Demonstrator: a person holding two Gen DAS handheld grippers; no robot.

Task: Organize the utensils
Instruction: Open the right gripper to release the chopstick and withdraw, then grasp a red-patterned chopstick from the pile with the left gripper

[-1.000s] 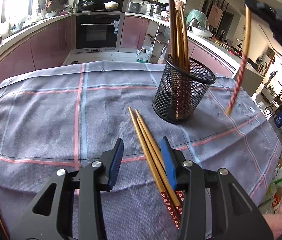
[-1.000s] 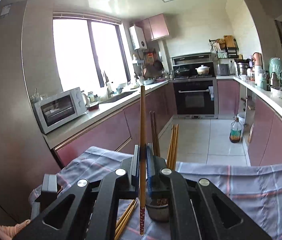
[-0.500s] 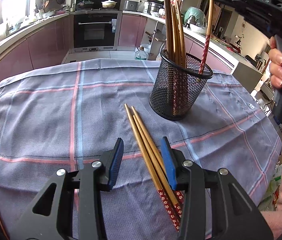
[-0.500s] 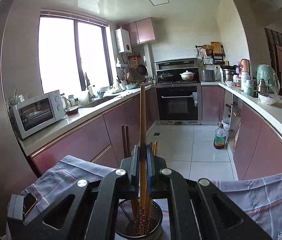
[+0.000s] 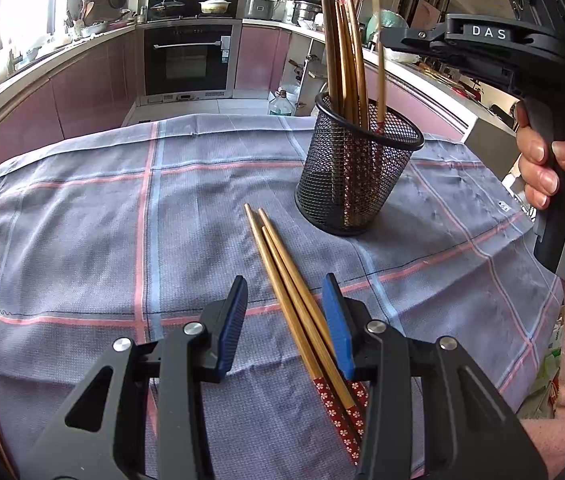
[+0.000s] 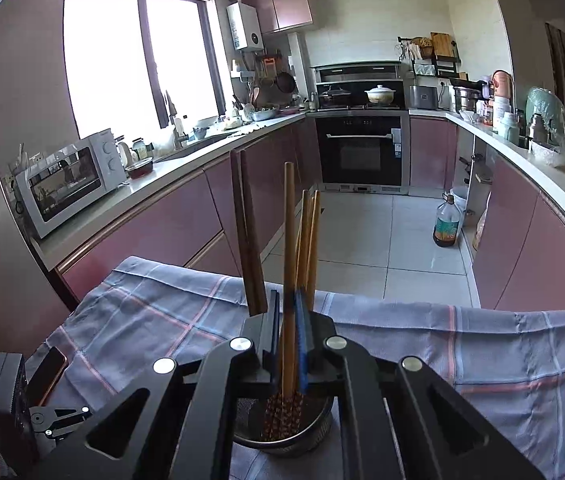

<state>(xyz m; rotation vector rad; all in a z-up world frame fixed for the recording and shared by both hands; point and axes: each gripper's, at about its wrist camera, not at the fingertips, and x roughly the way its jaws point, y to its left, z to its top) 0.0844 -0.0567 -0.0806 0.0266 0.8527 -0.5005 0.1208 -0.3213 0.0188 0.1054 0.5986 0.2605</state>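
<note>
**A:** Chopstick (image 6: 288, 240) upright between the pads of the right gripper (image 6: 287, 312). Is it clamped?

**B:** Barely, if at all. The jaws have just been opening with the stick between them, and a dark sliver shows at one pad. I read it as let go, or close to it.

**A:** Why let go there?

**B:** The patterned lower end is already inside the mesh cup (image 6: 314, 436) directly below the fingers, among the sticks standing in it. Held vertical over the mouth, it should slide straight in rather than catch the rim.

**A:** And the left gripper (image 5: 284, 292)?

**B:** Fingers apart, clamped on nothing, tilted down at the cloth (image 5: 82, 220). Three chopsticks (image 5: 282, 272) lie flat beneath the gap, closer to its right pad, tips pointing away toward the cup beyond.

**A:** Why hover there?

**B:** Probably lined up for the next pick, since the sticks run along the fingers' line and the pads could close across them.

**A:** What could go wrong?

**B:** They lie touching, so one squeeze may take more than one.
</note>
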